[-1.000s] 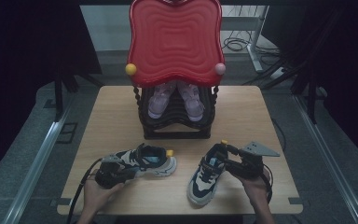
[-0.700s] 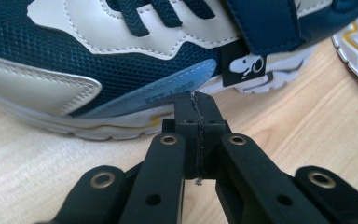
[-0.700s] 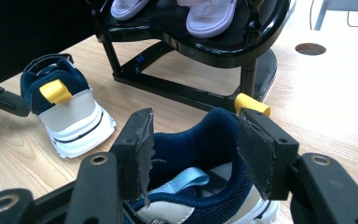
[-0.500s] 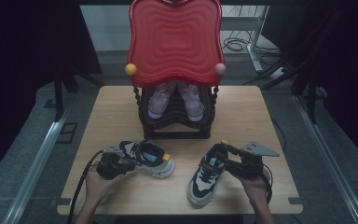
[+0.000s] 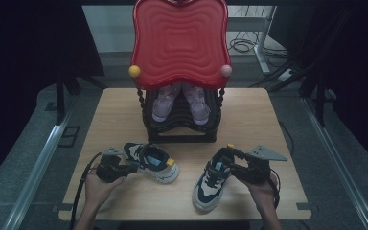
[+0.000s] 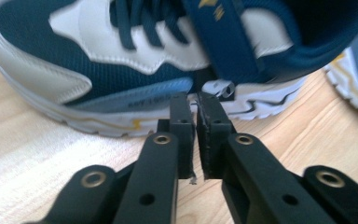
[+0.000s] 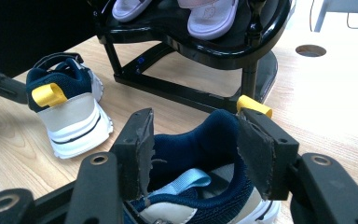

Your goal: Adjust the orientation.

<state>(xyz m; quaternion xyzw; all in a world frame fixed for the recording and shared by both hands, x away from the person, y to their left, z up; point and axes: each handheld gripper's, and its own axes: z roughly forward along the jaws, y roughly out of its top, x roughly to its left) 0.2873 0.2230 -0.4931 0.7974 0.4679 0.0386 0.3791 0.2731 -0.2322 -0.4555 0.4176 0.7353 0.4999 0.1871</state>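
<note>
Two navy, white and beige sneakers lie on the wooden table [image 5: 268,120]. The left sneaker [image 5: 151,160] rests on its sole with its yellow heel tab to the right. My left gripper [image 5: 132,166] points at its side [image 6: 121,70]. Its jaws have just been opening and stand a narrow slit apart, tips [image 6: 193,105] at the sole's edge, with nothing between them. My right gripper [image 5: 223,160] grips the heel collar of the right sneaker [image 5: 211,182], one pad on each side of the collar [image 7: 200,140]. The yellow heel tab [image 7: 254,105] shows behind the right pad.
A black rack [image 5: 179,127] with a red wavy top [image 5: 179,43] stands at the back middle of the table and holds a pair of pink sandals [image 5: 165,103]. Dark curtains and floor cables surround the table.
The left hand and its gripper have shifted slightly to the left and away, and the left sneaker has settled a little. The right gripper and its sneaker have not moved.
</note>
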